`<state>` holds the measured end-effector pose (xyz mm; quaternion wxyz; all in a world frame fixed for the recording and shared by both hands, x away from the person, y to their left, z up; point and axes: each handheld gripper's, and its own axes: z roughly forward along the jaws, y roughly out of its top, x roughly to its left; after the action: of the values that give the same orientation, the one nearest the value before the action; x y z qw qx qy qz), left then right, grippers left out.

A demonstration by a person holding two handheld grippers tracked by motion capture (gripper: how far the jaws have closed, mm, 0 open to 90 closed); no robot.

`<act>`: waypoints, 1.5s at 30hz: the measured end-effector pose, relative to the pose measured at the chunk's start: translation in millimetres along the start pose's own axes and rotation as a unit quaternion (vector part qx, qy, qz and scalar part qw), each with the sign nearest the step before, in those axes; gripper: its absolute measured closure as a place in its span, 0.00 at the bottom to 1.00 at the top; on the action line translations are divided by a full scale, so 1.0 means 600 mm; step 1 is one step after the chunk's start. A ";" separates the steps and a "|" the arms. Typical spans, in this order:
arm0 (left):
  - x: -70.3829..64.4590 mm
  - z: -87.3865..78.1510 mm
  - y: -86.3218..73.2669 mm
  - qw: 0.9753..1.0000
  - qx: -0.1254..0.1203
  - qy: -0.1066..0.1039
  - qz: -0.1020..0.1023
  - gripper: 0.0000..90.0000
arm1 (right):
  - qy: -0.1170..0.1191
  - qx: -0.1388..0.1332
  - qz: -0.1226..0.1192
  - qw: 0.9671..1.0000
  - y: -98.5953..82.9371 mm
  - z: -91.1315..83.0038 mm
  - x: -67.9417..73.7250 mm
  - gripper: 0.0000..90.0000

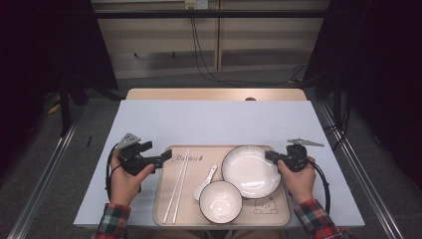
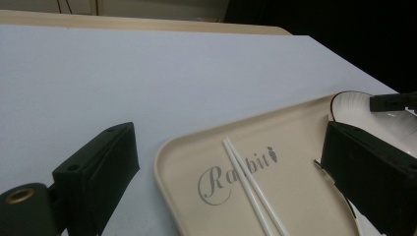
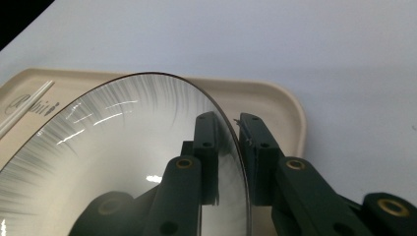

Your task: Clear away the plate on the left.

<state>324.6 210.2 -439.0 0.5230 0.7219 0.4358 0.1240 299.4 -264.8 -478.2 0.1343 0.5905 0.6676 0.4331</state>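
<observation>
White plate [image 3: 123, 147] rim sits between right tongs [image 3: 228, 147], left tongs [image 2: 231, 162] spread

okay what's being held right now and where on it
The right gripper has its jaws on either side of the plate's rim at the right edge, apparently clamped. The left gripper is open over the tray, holding nothing.
</observation>
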 end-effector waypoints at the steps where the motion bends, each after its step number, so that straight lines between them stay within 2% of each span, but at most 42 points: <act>1: 0.000 0.000 0.000 1.000 0.000 0.000 0.000 0.08 | -0.001 0.002 -0.003 1.000 0.000 0.001 0.000 0.88; 17: 0.001 0.000 -0.001 1.000 -0.001 -0.001 -0.002 0.08 | -0.004 0.004 -0.013 1.000 -0.001 0.004 0.003 0.89; 25: 0.005 -0.005 -0.004 1.000 -0.001 0.002 -0.006 0.08 | -0.009 0.000 -0.021 1.000 -0.001 0.004 0.006 0.85; 31: 0.010 -0.008 -0.007 1.000 0.000 0.003 -0.008 0.08 | -0.005 -0.010 -0.018 1.000 0.001 0.004 0.006 0.79; 39: 0.011 -0.012 -0.008 1.000 0.000 0.003 -0.010 0.08 | 0.003 -0.031 -0.025 0.999 0.007 0.000 0.010 0.66; 40: 0.011 -0.012 -0.008 1.000 -0.002 0.004 -0.011 0.08 | 0.003 -0.036 -0.024 0.999 0.007 0.000 0.010 0.63; 45: 0.011 -0.011 -0.007 1.000 -0.001 0.002 -0.010 0.08 | 0.003 -0.044 -0.026 0.999 0.008 -0.001 0.010 0.57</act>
<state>322.0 220.0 -441.8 0.5240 0.7167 0.4440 0.1211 300.3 -259.8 -472.4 0.1691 0.5651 0.6635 0.4603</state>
